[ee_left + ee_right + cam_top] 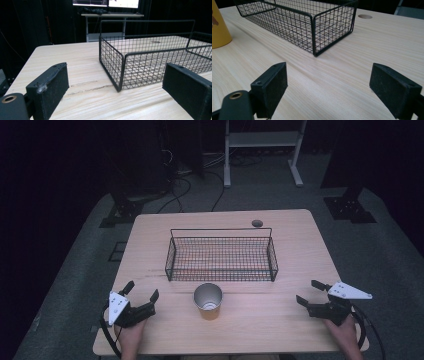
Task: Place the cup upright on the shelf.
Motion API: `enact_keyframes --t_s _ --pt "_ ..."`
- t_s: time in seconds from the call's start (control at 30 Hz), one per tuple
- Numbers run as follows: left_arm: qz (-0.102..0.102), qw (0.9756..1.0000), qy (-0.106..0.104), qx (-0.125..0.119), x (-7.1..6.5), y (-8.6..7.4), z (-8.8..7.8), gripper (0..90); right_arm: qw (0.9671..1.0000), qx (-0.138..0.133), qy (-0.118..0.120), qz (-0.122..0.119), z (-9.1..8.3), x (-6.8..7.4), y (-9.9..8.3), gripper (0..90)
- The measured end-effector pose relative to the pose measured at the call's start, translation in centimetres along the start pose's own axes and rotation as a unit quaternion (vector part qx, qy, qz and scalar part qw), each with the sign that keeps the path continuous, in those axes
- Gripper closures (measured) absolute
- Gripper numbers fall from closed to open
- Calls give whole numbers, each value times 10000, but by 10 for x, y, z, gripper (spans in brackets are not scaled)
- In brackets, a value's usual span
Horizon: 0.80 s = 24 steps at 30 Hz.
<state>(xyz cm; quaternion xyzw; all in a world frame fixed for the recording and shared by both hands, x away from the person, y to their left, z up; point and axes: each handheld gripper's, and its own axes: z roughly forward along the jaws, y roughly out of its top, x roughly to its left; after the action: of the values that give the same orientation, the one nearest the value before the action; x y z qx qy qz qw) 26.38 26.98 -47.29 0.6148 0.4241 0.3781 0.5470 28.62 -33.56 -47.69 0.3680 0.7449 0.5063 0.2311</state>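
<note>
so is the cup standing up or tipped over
Upright. In the high view the cup stands on the table with its open mouth facing up, in front of the wire basket.

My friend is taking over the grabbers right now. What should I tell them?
Left gripper: open, holding nothing, low over the table's near left part.
Right gripper: open, holding nothing, over the near right part.
Yellow cup: upright and looks empty, between the two grippers, just in front of the wire basket, apart from it.
Wire basket: mid-table, nothing in it.
Done: nothing yet; the cup is untouched.
Left: probably grasp the cup and set it in the basket, though that is a guess from the layout.
</note>
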Motion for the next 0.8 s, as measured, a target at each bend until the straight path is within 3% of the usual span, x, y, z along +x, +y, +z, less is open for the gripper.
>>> enact_keyframes --t_s 0.37,0.43,0.57,0.8 --pt "49 9999 -106 -8 1 1 -3 58 10000 14 -11 6 0 0 0 137" --pt "65 9998 -177 -61 -2 2 -3 58 10000 29 -41 -16 0 1 0 137" --pt "123 9996 -237 108 -6 2 -1 58 10000 23 -30 16 0 0 0 137" --pt "140 9990 -432 3 -14 4 -1 58 10000 12 -18 11 0 0 0 137"
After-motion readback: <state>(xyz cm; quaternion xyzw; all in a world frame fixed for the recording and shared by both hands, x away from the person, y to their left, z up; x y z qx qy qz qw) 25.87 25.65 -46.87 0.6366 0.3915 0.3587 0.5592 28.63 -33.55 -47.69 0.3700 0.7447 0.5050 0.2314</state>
